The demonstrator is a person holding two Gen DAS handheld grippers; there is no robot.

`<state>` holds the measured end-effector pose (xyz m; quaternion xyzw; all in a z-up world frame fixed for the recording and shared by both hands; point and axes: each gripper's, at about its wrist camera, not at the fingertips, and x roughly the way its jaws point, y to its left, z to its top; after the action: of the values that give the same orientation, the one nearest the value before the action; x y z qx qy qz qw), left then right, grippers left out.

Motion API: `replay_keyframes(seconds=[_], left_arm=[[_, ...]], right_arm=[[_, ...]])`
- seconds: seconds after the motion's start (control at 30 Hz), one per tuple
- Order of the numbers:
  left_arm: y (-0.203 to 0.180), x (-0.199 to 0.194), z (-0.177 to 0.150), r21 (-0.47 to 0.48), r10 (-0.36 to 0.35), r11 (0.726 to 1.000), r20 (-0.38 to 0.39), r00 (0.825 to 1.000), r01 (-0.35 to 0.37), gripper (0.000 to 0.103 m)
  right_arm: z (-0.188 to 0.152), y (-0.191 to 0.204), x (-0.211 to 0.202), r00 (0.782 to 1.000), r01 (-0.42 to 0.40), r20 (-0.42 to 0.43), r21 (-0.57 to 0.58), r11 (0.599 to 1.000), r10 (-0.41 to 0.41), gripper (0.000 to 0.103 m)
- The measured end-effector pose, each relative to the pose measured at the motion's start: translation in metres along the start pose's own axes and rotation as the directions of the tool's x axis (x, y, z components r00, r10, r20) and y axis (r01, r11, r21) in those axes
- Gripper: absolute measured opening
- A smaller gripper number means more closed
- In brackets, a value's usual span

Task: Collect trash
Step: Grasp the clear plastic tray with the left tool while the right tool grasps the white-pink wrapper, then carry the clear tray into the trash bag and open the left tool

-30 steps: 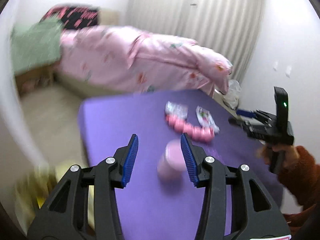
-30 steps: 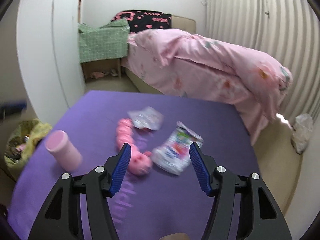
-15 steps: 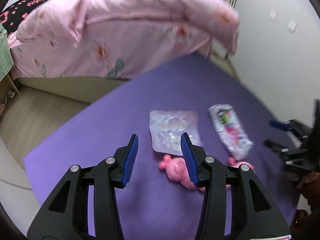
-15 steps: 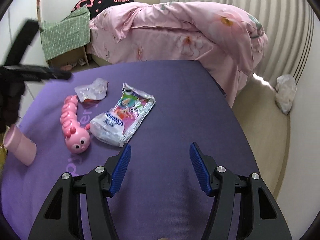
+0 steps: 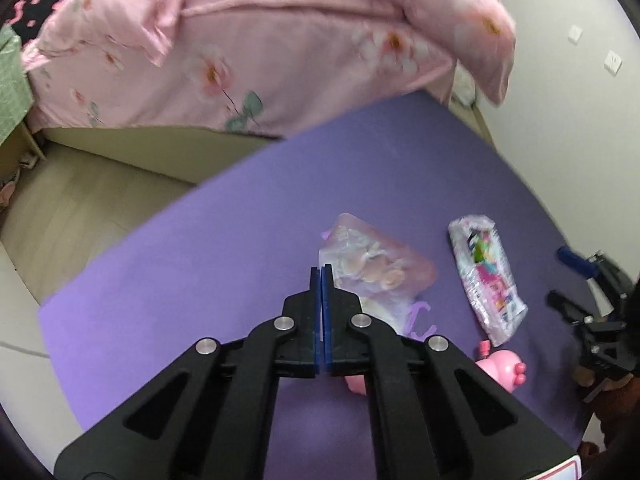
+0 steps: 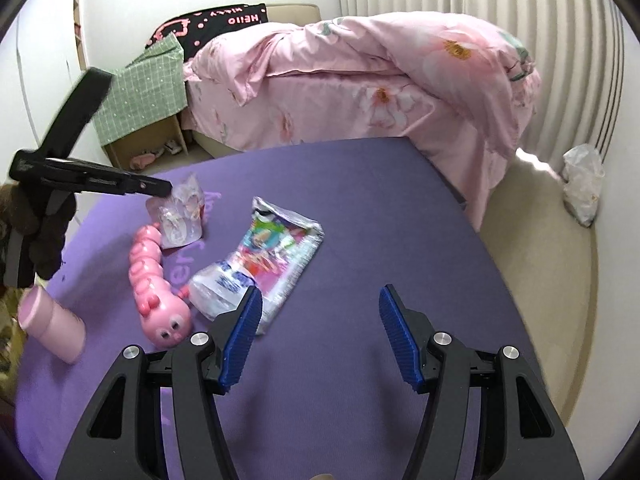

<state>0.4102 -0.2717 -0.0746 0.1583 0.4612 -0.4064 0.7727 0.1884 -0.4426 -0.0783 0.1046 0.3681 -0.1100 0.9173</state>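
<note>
— Half a second before, the left tongs [image 5: 321,276] had stood wide apart above the clear wrapper [image 5: 372,276]; what changed?

— They had closed. Their blue pads were pressed flat together with no gap, right at the near edge of that wrapper. From the right wrist view, their tip [image 6: 168,191] met the top corner of the wrapper [image 6: 180,216], which stood partly lifted off the purple surface [image 6: 380,216]. Whether film was actually pinched between the pads, I could not tell.

— Where did the wrapper lie?

— On the surface, just beside the tail end of the pink caterpillar toy [image 6: 154,284], touching or nearly so.

— And the other trash?

— A colourful snack packet [image 6: 264,264] lay flat on the far side of the caterpillar from the left tongs, one end close to the toy's head.

— The right tongs?

— The right tongs [image 6: 320,336] hung wide open and held nothing, beyond the snack packet from the caterpillar, with one blue pad just over the packet's near end.

— Anything else around the caterpillar?

— A pink cup [image 6: 52,326] lay on its side near the toy's head, at the edge of the surface. Well behind the toy sat a bed under a pink floral duvet [image 6: 360,84], and a crumpled white bag [image 6: 582,184] rested on the floor by the curtain.
</note>
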Motion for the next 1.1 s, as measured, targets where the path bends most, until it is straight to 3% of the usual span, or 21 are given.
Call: replay_keyframes(seconds=[0.23, 0.4, 0.53, 0.57, 0.6, 0.63, 0.73, 0.83, 1.1], left_arm=[[0.034, -0.086, -0.025, -0.147, 0.037, 0.989, 0.159, 0.987, -0.013, 0.000], [0.055, -0.131, -0.054, -0.243, 0.076, 0.970, 0.210, 0.975, -0.024, 0.000], [0.061, -0.167, -0.090, -0.310, 0.095, 0.951, 0.249, 0.964, -0.014, 0.000], [0.060, -0.174, -0.097, -0.321, 0.107, 0.947, 0.254, 0.961, -0.020, 0.000], [0.059, -0.181, -0.106, -0.334, 0.120, 0.942, 0.258, 0.959, -0.028, 0.000], [0.058, -0.189, -0.117, -0.349, 0.132, 0.937, 0.262, 0.956, -0.033, 0.000], [0.052, -0.203, -0.143, -0.369, 0.163, 0.928, 0.272, 0.948, -0.053, 0.000], [0.046, -0.211, -0.166, -0.382, 0.155, 0.923, 0.287, 0.945, -0.035, 0.000], [0.031, -0.238, -0.233, -0.468, 0.162, 0.884, 0.302, 0.940, -0.002, 0.000]], right_arm=[[0.022, 0.013, 0.030, 1.000, -0.028, -0.007, 0.038, 0.999, 0.029, 0.057], [0.032, 0.021, 0.053, 0.999, 0.007, -0.042, 0.043, 0.999, -0.005, 0.057], [0.028, 0.020, 0.062, 0.996, -0.014, -0.083, 0.065, 0.998, 0.020, 0.057], [0.026, 0.020, 0.062, 0.995, -0.037, -0.088, 0.067, 0.997, 0.043, 0.055], [0.025, 0.019, 0.060, 0.993, -0.071, -0.085, 0.068, 0.995, 0.077, 0.042], [0.024, 0.020, 0.060, 0.990, -0.097, -0.094, 0.071, 0.993, 0.104, 0.037], [0.022, 0.026, 0.050, 0.989, -0.100, -0.107, 0.030, 0.995, 0.102, 0.021], [0.022, 0.031, 0.033, 0.991, -0.100, -0.085, 0.002, 0.995, 0.100, 0.016], [0.032, 0.046, -0.027, 0.992, -0.126, 0.012, -0.041, 0.991, 0.127, 0.014]])
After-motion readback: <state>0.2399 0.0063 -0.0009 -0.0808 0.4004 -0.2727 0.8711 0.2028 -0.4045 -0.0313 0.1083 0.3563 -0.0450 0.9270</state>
